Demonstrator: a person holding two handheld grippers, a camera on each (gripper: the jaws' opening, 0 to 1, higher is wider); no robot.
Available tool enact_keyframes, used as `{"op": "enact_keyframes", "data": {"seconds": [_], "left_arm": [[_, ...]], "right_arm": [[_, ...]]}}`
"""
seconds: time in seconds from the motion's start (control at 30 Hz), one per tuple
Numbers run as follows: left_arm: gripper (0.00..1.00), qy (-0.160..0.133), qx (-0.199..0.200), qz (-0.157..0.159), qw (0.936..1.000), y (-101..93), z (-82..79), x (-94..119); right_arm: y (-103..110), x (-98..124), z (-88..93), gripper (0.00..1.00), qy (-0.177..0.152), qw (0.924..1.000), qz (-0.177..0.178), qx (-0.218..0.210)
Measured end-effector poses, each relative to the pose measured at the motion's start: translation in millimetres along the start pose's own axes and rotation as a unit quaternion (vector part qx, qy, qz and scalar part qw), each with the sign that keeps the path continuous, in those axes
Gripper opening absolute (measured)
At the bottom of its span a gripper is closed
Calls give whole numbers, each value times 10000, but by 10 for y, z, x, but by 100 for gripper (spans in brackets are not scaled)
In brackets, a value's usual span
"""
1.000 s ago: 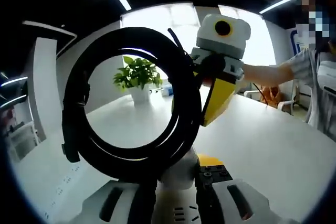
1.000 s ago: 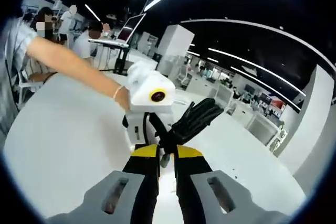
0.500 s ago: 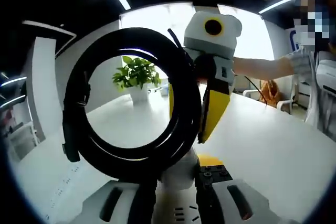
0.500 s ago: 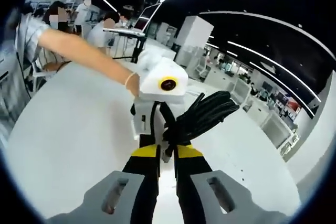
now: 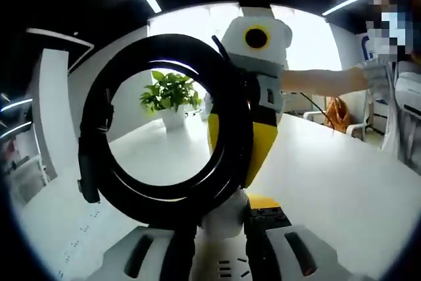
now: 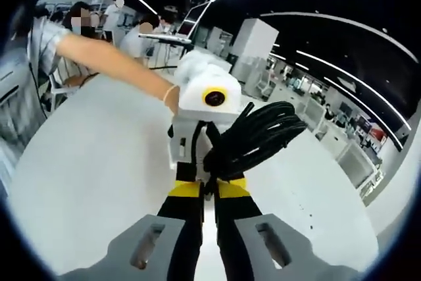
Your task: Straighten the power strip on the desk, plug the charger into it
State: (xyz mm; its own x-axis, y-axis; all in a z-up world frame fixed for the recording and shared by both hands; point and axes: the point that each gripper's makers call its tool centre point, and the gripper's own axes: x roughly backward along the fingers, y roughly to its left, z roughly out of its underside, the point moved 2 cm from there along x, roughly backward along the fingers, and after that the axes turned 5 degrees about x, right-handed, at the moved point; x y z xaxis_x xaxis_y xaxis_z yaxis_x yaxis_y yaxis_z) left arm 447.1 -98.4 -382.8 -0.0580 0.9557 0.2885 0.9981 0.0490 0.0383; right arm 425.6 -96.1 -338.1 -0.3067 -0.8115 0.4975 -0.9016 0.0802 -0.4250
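Observation:
A black cable coil point(image 5: 105, 97) stands upright as a big ring close in front of the left gripper view. My left gripper point(image 5: 220, 218) is shut on a white body at the coil's base, apparently the power strip point(image 5: 223, 212). My right gripper point(image 5: 247, 176), with yellow and black jaws, comes in from the right and presses against the ring's right side. In the right gripper view my right gripper point(image 6: 210, 185) is shut on the bundled strands of the cable coil point(image 6: 263, 133), which fans out to the right. The left gripper point(image 6: 191, 162) faces it from just behind.
Everything hangs over a wide white table point(image 5: 329, 182) point(image 6: 85, 162). A potted plant point(image 5: 172, 93) stands at the far side. A person's arm point(image 6: 112, 64) point(image 5: 322, 80) reaches across above the table. Desks and seated people fill the background of the right gripper view.
The right gripper has swung left and rolled upright against the coil. In the right gripper view the coil's strands have fanned out wider and come closer.

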Motion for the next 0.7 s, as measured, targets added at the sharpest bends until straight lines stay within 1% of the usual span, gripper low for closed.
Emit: {"op": "enact_keyframes", "data": {"seconds": [0.1, 0.13, 0.2, 0.27, 0.3, 0.37, 0.4, 0.43, 0.47, 0.5, 0.53, 0.57, 0.6, 0.67, 0.7], "left_arm": [[27, 15, -27, -2, 10000, 1, 3, 2], [27, 7, -29, 0, 10000, 2, 4, 2], [27, 35, -82, -8, 10000, 3, 4, -3], [27, 55, -88, -12, 9999, 3, 4, -5], [27, 48, -71, -6, 10000, 7, 5, -6], [27, 46, -67, -1, 10000, 12, 4, -9], [27, 49, -42, -2, 10000, 17, 3, -12], [27, 45, -35, 5, 10000, 17, 4, -14], [27, 38, -36, 7, 10000, 11, 7, -12], [27, 31, -37, 10, 10000, 7, 8, -11], [27, 24, -44, 12, 10000, 4, 9, -11], [27, 17, -47, 13, 10000, -8, 11, -12], [27, 9, -48, 13, 10000, -14, 12, -11], [27, 2, -66, 8, 10000, -21, 14, -10], [27, 4, -86, 7, 10000, -27, 15, -10]], "right_arm": [[33, -5, -2, 2, 29, 9999, -75, 64], [48, -6, 3, 2, 38, 9998, -153, -107], [56, -1, 6, 2, 32, 9995, -229, -216], [70, -1, 9, 2, 18, 9995, -238, -206], [86, 2, 5, 3, 5, 9997, -220, -94], [84, 6, -10, 4, -13, 9991, -171, 382], [109, 24, 19, 5, 130, 9987, -129, 483], [92, 34, 36, 7, 263, 9982, -56, 542], [144, 47, 21, 12, 224, 9989, -136, 386], [163, 43, 36, 21, 267, 9986, -146, 421], [181, 45, 63, 25, 347, 9982, -135, 479], [194, 46, 93, 26, 405, 9981, -122, 451], [199, 47, 82, 27, 347, 9982, -126, 482], [208, 46, 90, 26, 395, 9983, -103, 426], [215, 43, 79, 23, 363, 9984, -94, 429]]}}
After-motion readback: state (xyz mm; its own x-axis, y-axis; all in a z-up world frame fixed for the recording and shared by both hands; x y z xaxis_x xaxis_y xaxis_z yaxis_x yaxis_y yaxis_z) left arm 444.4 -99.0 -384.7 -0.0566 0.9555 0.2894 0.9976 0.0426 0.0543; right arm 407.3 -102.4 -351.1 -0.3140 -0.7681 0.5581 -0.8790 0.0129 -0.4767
